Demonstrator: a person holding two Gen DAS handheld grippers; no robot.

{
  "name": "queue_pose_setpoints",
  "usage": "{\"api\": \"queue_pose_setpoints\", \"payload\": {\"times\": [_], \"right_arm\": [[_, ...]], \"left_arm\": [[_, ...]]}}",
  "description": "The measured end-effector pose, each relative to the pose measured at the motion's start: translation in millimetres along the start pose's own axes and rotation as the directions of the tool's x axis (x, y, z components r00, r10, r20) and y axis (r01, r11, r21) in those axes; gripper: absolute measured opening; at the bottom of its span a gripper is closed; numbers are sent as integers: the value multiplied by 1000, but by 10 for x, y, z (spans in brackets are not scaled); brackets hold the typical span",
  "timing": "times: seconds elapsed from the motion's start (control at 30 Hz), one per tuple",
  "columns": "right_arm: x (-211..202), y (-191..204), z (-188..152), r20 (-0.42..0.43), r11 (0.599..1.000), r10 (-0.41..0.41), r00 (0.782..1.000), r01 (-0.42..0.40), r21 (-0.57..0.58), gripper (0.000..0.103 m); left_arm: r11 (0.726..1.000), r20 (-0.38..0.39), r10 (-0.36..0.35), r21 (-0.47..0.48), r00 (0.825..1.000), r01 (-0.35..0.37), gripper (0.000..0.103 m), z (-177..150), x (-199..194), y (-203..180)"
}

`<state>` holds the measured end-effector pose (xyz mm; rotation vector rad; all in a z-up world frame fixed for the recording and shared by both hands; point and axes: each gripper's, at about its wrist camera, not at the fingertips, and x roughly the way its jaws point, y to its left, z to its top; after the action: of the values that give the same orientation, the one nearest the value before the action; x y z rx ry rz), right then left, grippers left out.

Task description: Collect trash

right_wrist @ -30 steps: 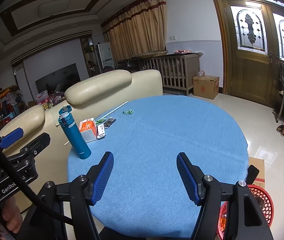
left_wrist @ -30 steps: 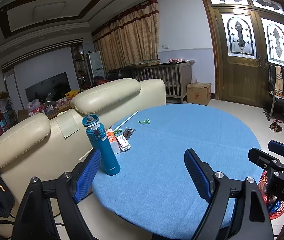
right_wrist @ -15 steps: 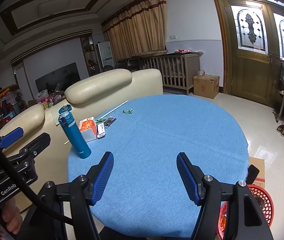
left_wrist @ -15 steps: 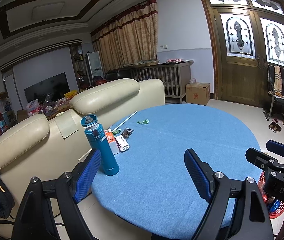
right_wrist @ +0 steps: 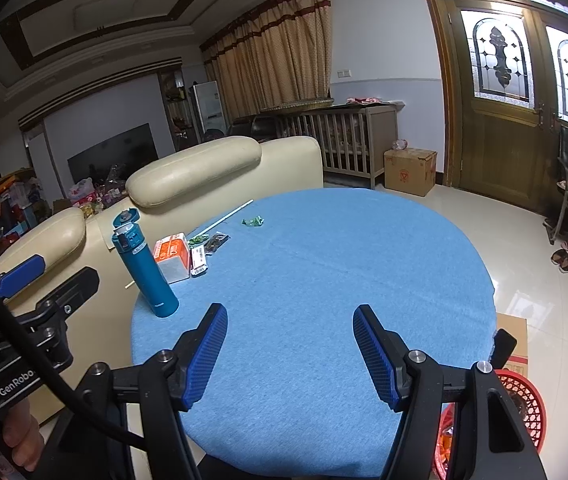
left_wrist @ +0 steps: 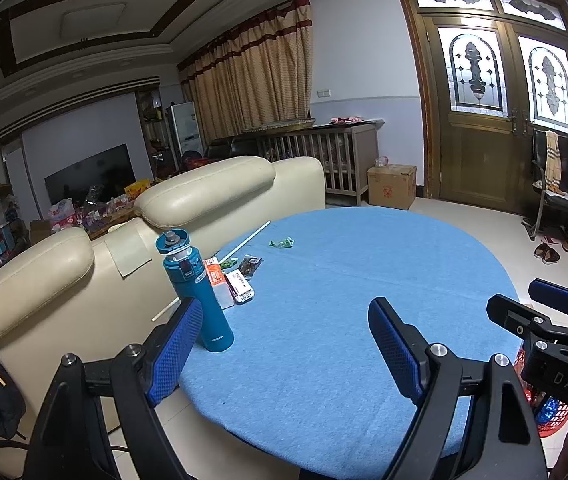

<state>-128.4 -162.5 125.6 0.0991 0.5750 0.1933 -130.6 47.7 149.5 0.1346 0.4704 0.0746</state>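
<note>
Both the left claw (left_wrist: 279, 344) and right claw (right_wrist: 290, 350) hover agape and empty, ready for the green wrapper (right_wrist: 253, 221) across the worktop (right_wrist: 324, 280)

Dim room, daylight through door glass (right_wrist: 500, 60), floor glare, fisheye-bent, dark corners

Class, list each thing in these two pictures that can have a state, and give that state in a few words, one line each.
Left tongs: open, empty.
Right tongs: open, empty.
Bottle: upright, lid flipped open.
Green wrapper: crumpled, lying on the table.
Orange box: lying beside the bottle.
Red basket: on the floor, holding trash.
Door: closed.
</note>
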Motion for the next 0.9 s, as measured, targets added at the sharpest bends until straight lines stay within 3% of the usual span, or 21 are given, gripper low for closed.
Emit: {"api": "queue_pose_setpoints", "payload": {"times": [0.5, 0.9], "right_arm": [[195, -165, 112, -5, 999, -49, 999, 49, 19, 69], [668, -406, 194, -57, 993, -104, 993, 107, 51, 69]], "left_arm": [[1000, -19, -12, -4, 1000, 12, 86, 66, 297, -23], [999, -66, -35, -6, 997, 35, 86, 88, 807, -66]]}}
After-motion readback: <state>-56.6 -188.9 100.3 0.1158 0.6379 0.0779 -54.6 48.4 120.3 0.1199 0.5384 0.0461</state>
